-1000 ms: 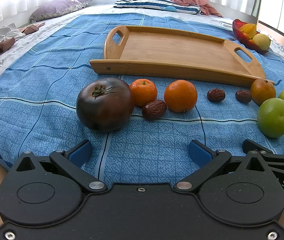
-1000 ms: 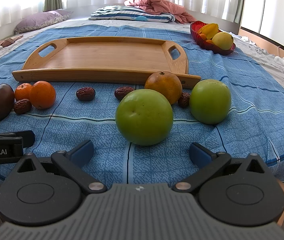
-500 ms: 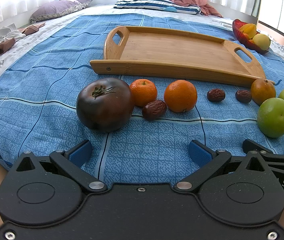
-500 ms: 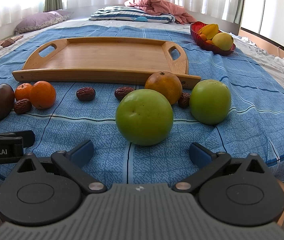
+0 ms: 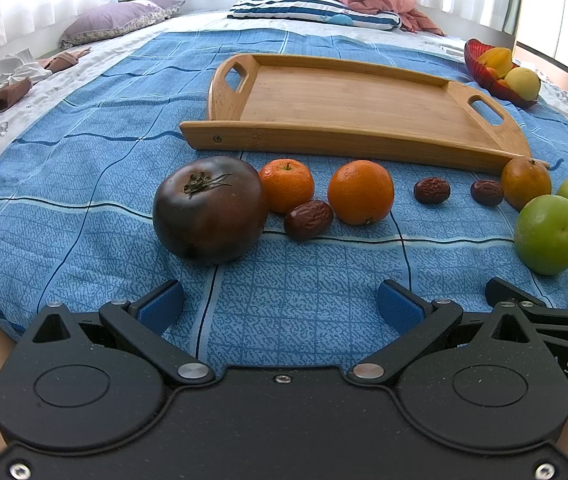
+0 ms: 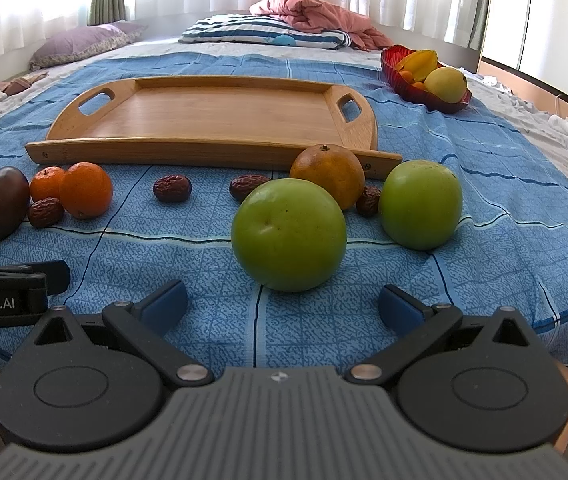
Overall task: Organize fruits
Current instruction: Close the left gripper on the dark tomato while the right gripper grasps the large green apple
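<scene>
Nothing is shifting from a second ago; both claws are idling wide and empty, so sorting is not yet starting. Left claw (image 5: pixel 280 306) is hovering just short of the dark purple round tomato (image 5: pixel 209 209). Right claw (image 6: pixel 282 306) is facing the near green round fruit (image 6: pixel 289 234). Beyond both, the empty bamboo tray (image 6: pixel 220 120) is waiting; small wrinkled brown dates (image 6: pixel 172 188) are lying between.

Count on the blue bedspread (image 6: pixel 484 248): one dark tomato (image 5: pixel 210 210); three oranges (image 5: pixel 361 192), two bright at 9 o'clock of the row and one duller (image 6: pixel 327 174) at 3 o'clock. Two green fruits (image 6: pixel 289 234). Four dried dates (image 6: pixel 172 188), one half hidden. One wooden tray (image 6: pixel 212 118) at 12 o'clock. One red bowl (image 6: pixel 406 82). Two hand-held grippers (image 5: pixel 280 308).
</scene>
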{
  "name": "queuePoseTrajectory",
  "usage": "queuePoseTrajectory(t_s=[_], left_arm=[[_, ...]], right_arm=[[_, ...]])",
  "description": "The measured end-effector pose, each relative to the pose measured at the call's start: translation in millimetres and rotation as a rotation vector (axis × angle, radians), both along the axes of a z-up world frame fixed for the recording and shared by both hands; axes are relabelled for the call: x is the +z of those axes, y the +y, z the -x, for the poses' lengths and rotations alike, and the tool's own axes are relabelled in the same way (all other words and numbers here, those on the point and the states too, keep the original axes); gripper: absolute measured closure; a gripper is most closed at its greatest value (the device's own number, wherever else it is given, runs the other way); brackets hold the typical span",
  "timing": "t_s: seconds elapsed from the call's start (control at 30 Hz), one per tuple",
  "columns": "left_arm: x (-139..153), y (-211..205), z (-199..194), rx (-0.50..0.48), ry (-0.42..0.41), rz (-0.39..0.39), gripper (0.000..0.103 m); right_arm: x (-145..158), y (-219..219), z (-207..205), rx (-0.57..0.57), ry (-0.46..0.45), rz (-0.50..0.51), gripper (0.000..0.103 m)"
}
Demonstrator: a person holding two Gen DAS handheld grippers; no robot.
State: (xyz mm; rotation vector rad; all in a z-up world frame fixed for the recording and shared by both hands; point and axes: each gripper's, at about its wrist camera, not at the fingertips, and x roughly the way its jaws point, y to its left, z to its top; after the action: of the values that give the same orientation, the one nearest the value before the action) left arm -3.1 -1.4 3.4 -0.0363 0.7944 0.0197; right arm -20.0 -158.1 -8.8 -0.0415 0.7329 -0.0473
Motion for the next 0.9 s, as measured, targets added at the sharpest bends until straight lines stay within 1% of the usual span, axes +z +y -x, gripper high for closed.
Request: queuePoseTrajectory(t_s=[0.07,0.23,0.43,0.53,0.57,0.67,0.83,0.9], left_arm=[[1,0,0,-0.001,0.0,-0.003,0.0],[3,2,0,-0.002,-0.011,0.004,0.0],[5,1,0,-0.01,-0.03,-0.004,0.0],[8,3,1,-0.012,-0.035,0.001,0.001],[9,3,2,-0.013,-0.041,0.003,0.002],[14,6,7,-0.004,-0.075,-0.003,0.006],[28,14,12,0.026,-0.176,-0.048,0.006],[32,17,11,0.039,-0.215,-0.074,0.006]], right_arm=[[6,0,2,0.005,-0.004,-0.001,0.0],[3,-6,1,0.01,-0.018,-0.029,0.0],[1,-6,4,0.025,-0.052,-0.016,0.0],[4,-10,6,0.024,-0.066,-0.048,0.0],[4,-11,7,0.02,-0.076,-0.056,0.0],[6,-13,13,0.019,-0.104,-0.063,0.002],[13,-21,19,0.002,-0.169,-0.119,0.013],[17,-24,20,-0.004,-0.197,-0.128,0.016]])
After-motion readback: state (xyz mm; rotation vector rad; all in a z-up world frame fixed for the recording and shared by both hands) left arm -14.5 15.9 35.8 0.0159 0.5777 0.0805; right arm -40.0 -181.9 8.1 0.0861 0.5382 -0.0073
